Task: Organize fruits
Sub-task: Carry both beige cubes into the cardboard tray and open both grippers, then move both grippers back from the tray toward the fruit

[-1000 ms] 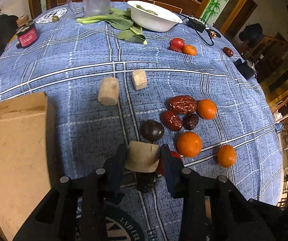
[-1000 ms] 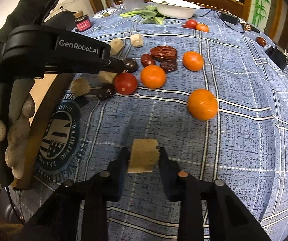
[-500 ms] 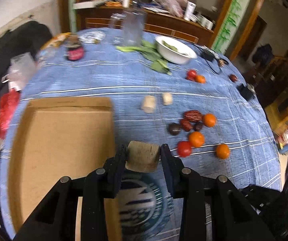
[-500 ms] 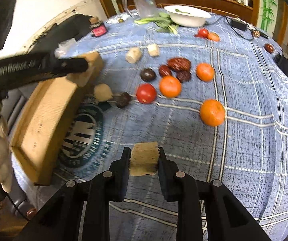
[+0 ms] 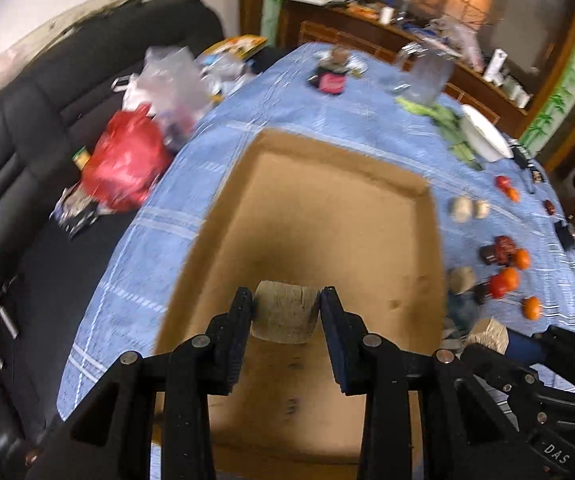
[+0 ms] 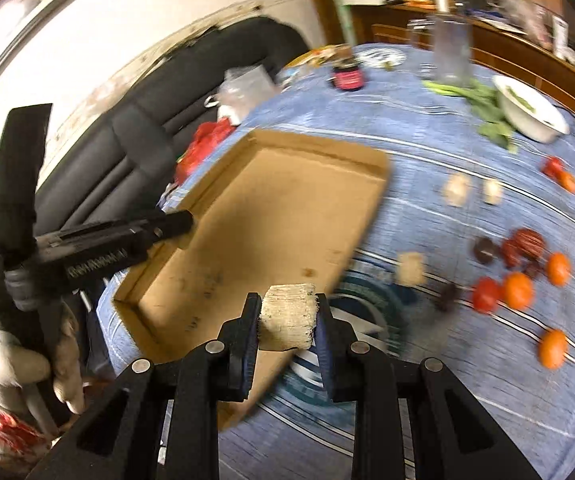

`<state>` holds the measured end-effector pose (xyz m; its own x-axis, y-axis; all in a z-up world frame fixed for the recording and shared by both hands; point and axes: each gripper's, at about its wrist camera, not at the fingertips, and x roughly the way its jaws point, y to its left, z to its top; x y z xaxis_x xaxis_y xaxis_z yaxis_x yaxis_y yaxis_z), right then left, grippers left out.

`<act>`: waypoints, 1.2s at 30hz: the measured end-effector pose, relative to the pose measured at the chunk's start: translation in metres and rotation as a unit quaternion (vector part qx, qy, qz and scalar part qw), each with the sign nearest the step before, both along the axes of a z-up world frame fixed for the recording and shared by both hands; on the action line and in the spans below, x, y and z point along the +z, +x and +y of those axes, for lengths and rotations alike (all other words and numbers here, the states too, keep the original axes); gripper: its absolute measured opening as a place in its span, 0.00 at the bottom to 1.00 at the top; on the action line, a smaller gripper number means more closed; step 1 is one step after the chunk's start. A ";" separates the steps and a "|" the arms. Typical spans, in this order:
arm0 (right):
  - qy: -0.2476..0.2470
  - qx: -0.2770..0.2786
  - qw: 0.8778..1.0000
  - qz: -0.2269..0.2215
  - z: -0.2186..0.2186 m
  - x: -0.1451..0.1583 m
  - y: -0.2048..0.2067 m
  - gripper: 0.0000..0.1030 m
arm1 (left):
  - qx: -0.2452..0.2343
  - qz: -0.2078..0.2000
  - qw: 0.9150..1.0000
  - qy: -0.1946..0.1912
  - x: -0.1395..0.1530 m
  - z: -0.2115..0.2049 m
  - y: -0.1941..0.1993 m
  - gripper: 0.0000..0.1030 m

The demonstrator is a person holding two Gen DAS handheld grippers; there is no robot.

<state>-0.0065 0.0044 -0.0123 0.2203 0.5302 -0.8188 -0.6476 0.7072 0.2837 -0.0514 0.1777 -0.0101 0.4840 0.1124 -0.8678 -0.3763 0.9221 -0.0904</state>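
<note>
My left gripper [image 5: 286,312] is shut on a tan chunk [image 5: 283,316] and holds it above the near end of the shallow cardboard tray [image 5: 423,196]. My right gripper [image 6: 287,320] is shut on a second tan chunk [image 6: 287,322] above the tray's near right edge [image 6: 367,216]. The right gripper with its chunk [image 5: 487,334] also shows at the lower right of the left wrist view. Oranges [image 6: 518,290], a tomato [image 6: 486,294], red dates [image 6: 527,242] and more tan chunks [image 6: 409,268] lie on the blue cloth to the right.
A white bowl [image 6: 527,112] with greens, a glass jug [image 6: 449,56] and a dark jar [image 6: 347,76] stand at the far side. A black sofa [image 5: 27,128] with plastic bags [image 5: 127,160] lies left of the table. The left gripper's arm [image 6: 99,248] crosses the left side.
Both grippers have swung left from the fruit pile toward the cardboard tray, each still holding its chunk. The left one now hangs over the tray's inside.
</note>
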 end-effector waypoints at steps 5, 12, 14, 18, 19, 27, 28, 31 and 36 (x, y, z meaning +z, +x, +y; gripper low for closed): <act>-0.028 0.028 0.999 0.012 0.042 -0.026 -0.004 0.27 | 0.009 0.026 1.000 0.000 -0.021 0.013 -0.007 0.33; -0.049 0.047 0.997 0.020 0.069 -0.049 -0.011 0.27 | 0.016 0.045 0.999 -0.016 -0.040 0.029 -0.011 0.34; -0.054 0.051 0.997 0.022 0.074 -0.055 -0.012 0.27 | 0.014 0.044 0.999 -0.018 -0.040 0.029 -0.012 0.34; -0.059 0.056 0.996 0.028 0.076 -0.064 -0.015 0.28 | 0.014 0.046 0.999 -0.015 -0.041 0.028 -0.011 0.34; -0.060 0.057 0.996 0.027 0.078 -0.065 -0.015 0.28 | 0.015 0.046 0.999 -0.016 -0.041 0.028 -0.012 0.34; -0.054 0.080 0.995 0.015 0.080 -0.059 -0.018 0.30 | 0.053 0.021 0.998 -0.029 -0.017 0.038 -0.029 0.36; -0.050 0.081 0.995 0.012 0.078 -0.056 -0.020 0.33 | 0.059 0.018 0.998 -0.028 -0.013 0.039 -0.031 0.41; -0.034 0.079 0.996 0.003 0.072 -0.044 -0.025 0.36 | 0.082 0.001 0.996 -0.021 0.006 0.043 -0.044 0.51; -0.009 0.068 0.998 -0.007 0.058 -0.025 -0.033 0.36 | 0.126 -0.017 0.992 -0.011 0.038 0.044 -0.067 0.76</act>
<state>-0.0399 0.0627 -0.0372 0.1585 0.5411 -0.8259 -0.7423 0.6168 0.2617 -0.1188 0.2214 0.0278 0.4726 0.2137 -0.8550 -0.5901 0.7973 -0.1270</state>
